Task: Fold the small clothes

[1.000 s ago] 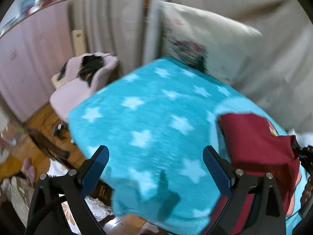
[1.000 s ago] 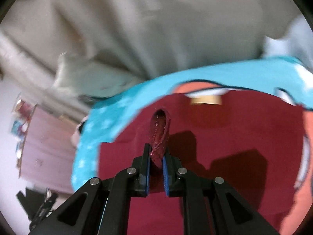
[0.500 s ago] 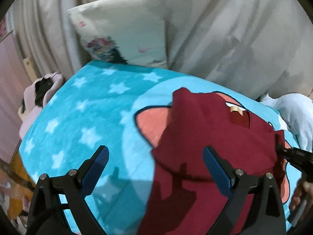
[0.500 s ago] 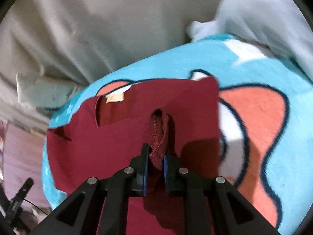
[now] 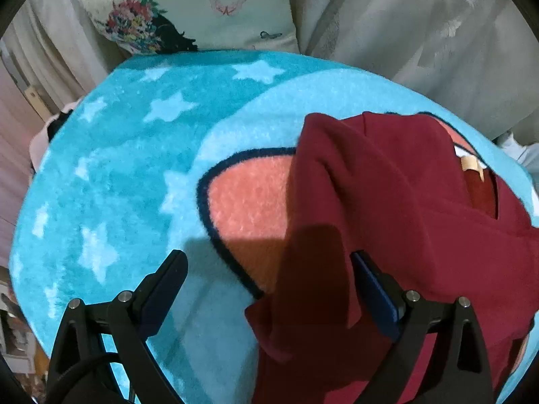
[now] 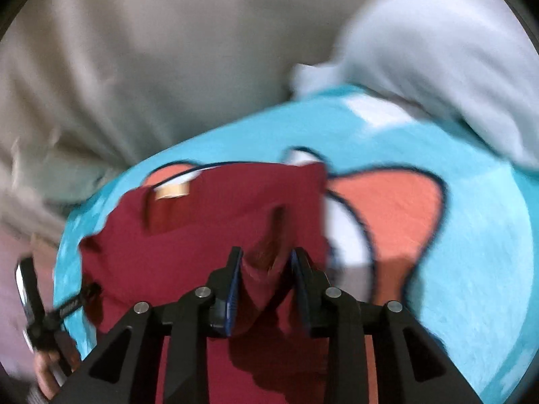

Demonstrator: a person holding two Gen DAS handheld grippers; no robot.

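Note:
A dark red small shirt with a tan neck label lies partly folded on a turquoise star blanket. My left gripper is open, hovering over the shirt's left edge, its right finger above the cloth. In the right wrist view the shirt lies below my right gripper, whose jaws stand partly apart with a raised fold of red cloth between them, loose. The view is blurred.
A floral pillow and beige curtains stand behind the bed. A pale blue garment lies at the blanket's far right. The blanket's left edge drops off toward the floor. The left gripper shows at the right view's left edge.
My right gripper has opened from its shut hold on the red fold. My left gripper has swung right and closer over the shirt's left edge, still open.

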